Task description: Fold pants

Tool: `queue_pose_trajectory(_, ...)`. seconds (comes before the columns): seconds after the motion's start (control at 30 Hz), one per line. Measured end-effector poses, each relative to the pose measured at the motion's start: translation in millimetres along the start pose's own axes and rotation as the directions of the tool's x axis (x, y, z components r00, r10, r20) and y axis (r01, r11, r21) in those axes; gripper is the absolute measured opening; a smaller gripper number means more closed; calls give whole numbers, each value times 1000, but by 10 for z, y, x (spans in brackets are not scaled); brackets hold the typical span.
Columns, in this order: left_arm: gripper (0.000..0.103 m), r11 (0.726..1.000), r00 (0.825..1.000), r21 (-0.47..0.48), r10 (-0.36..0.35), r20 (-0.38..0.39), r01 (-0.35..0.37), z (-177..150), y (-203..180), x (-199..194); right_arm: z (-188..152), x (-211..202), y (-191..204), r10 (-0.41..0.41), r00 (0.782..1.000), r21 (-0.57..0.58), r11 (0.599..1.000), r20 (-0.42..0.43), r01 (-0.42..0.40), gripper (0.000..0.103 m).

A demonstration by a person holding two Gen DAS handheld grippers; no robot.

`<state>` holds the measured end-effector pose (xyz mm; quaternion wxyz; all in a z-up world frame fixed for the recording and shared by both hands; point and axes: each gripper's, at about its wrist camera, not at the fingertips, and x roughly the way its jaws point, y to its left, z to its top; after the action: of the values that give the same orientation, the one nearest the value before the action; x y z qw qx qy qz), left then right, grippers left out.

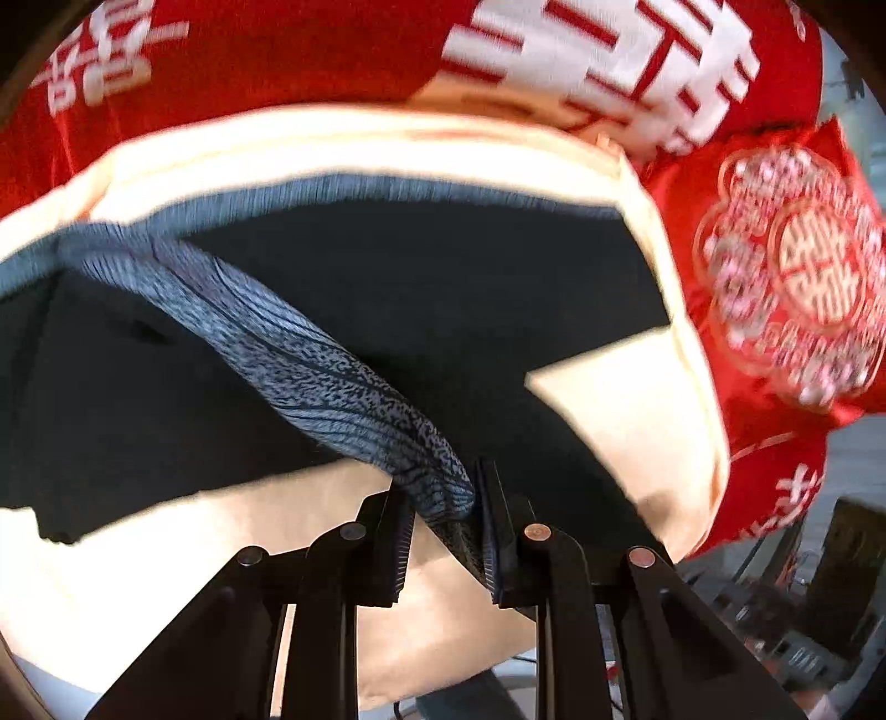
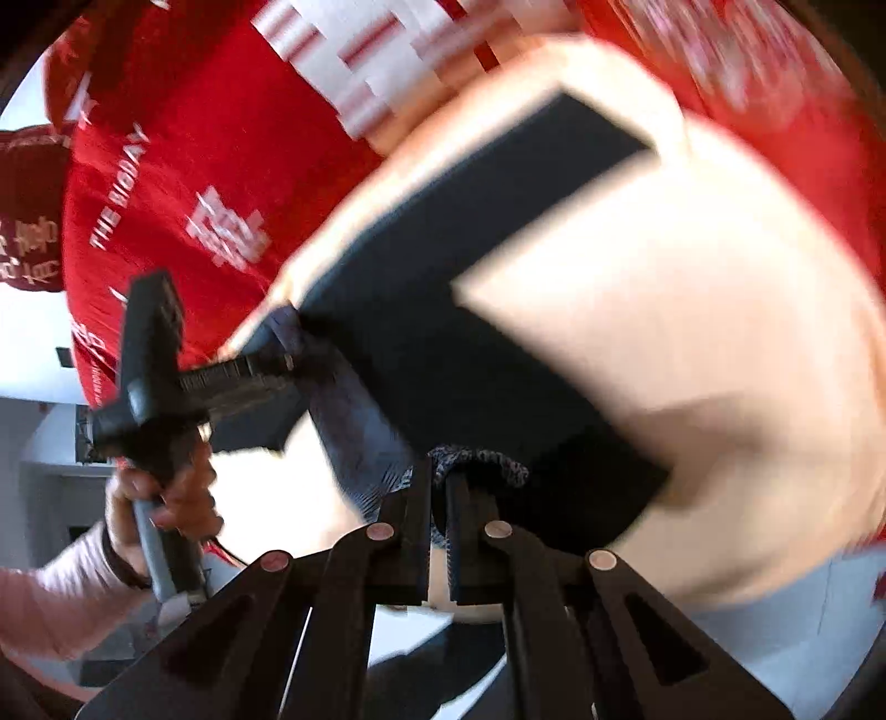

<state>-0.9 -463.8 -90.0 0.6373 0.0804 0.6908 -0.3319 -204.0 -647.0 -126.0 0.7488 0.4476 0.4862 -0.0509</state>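
Both tools pinch the grey waistband of dark pants over a cream surface.

The left tool (image 1: 446, 501) has its 2 black fingers pressed onto the speckled blue-grey elastic waistband (image 1: 310, 360), which stretches taut up and away to the left. The right tool (image 2: 440, 487) is clamped on another bunched part of that band. The dark navy fabric pants (image 1: 387, 288) lie spread flat on the cream cloth-covered surface (image 1: 637, 410), one leg reaching outward. Beyond lies red bedding with white printed characters (image 1: 277, 50), blurred. In the right wrist view, the person's left hand (image 2: 166, 498) grips its handle.
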Motion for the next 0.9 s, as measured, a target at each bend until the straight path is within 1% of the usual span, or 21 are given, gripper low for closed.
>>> queue_pose_trajectory(0.03, 23, 1000, 1000, -8, -8, 11, 8, 99, -7, -35, 167, -32, 7, 2, 1000, -16, 1000, 11, -1, 4)
queue_pose_trajectory(0.07, 23, 1000, 1000, -14, -11, 25, 11, 199, -22, -63, 433, -59, 27, -8, 1000, -46, 999, 23, 9, 4)
queue_pose_trajectory(0.13, 23, 1000, 998, -12, 4, 66, -4, 426, -73, -95, 787, -59, 36, -31, 999, -92, 995, 35, 34, 4)
queue_pose_trajectory(0.17, 23, 1000, 996, -10, 12, 85, -11, 551, -92, -106, 1075, -38, 21, -48, 998, -115, 992, 47, 53, 4)
queue_pose_trajectory(0.23, 23, 1000, 992, -7, 31, 121, -31, 824, -122, -90, 1417, 63, -33, -73, 996, -107, 991, 54, 79, 4)
queue_pose_trajectory(0.27, 23, 999, 989, -12, 53, 141, -51, 970, -123, -72, 1669, 152, -120, -93, 994, -87, 991, 55, 98, 4)
queue_pose_trajectory(0.33, 23, 997, 985, -22, 75, 153, -73, 1159, -178, 17, 1965, 300, -209, -132, 990, -57, 989, 49, 135, 4)
queue_pose_trajectory(0.37, 23, 996, 984, -18, 90, 155, -88, 1218, -185, 54, 2135, 427, -278, -170, 984, -52, 984, 43, 173, 4)
queue_pose_trajectory(0.47, 23, 980, 969, 23, 190, 156, -196, 1250, -194, 151, 2344, 694, -371, -245, 969, -83, 966, 19, 246, 4)
queue_pose_trajectory(0.5, 24, 978, 968, 31, 201, 150, -208, 1216, -155, 155, 2385, 797, -401, -265, 964, -96, 960, 5, 264, 4)
queue_pose_trajectory(0.53, 39, 974, 966, 40, 216, 143, -224, 1173, -128, 173, 2409, 883, -426, -271, 963, -103, 958, -7, 269, 5)
queue_pose_trajectory(0.57, 71, 966, 958, 42, 247, 148, -256, 1114, -99, 182, 2406, 912, -430, -271, 963, -107, 957, -10, 268, 6)
queue_pose_trajectory(0.6, 83, 958, 948, 39, 274, 164, -284, 1055, -67, 177, 2428, 956, -443, -268, 963, -107, 958, -10, 266, 7)
queue_pose_trajectory(0.63, 86, 949, 936, 41, 300, 184, -312, 974, -46, 189, 2440, 970, -450, -267, 964, -102, 959, -6, 265, 7)
queue_pose_trajectory(0.7, 86, 929, 924, 81, 346, 161, -362, 902, -29, 321, 2501, 980, -461, -273, 962, -82, 959, 3, 272, 15)
queue_pose_trajectory(0.73, 86, 918, 915, 81, 375, 150, -389, 882, -12, 388, 2512, 962, -454, -276, 961, -76, 958, 10, 276, 31)
queue_pose_trajectory(0.77, 86, 910, 908, 69, 396, 140, -408, 855, 39, 468, 2505, 902, -426, -295, 955, -74, 952, 32, 297, 58)
queue_pose_trajectory(0.8, 86, 909, 906, 59, 404, 126, -413, 843, 74, 537, 2479, 810, -384, -326, 942, -80, 940, 81, 332, 70)
queue_pose_trajectory(0.83, 86, 904, 902, 48, 418, 109, -425, 831, 110, 611, 2444, 735, -353, -334, 936, -91, 934, 114, 345, 76)
queue_pose_trajectory(0.87, 86, 898, 896, 38, 432, 99, -438, 823, 125, 679, 2395, 671, -315, -345, 930, -106, 927, 128, 359, 76)
queue_pose_trajectory(0.9, 86, 895, 892, 27, 442, 91, -446, 803, 150, 740, 2325, 642, -291, -361, 925, -117, 920, 118, 374, 73)
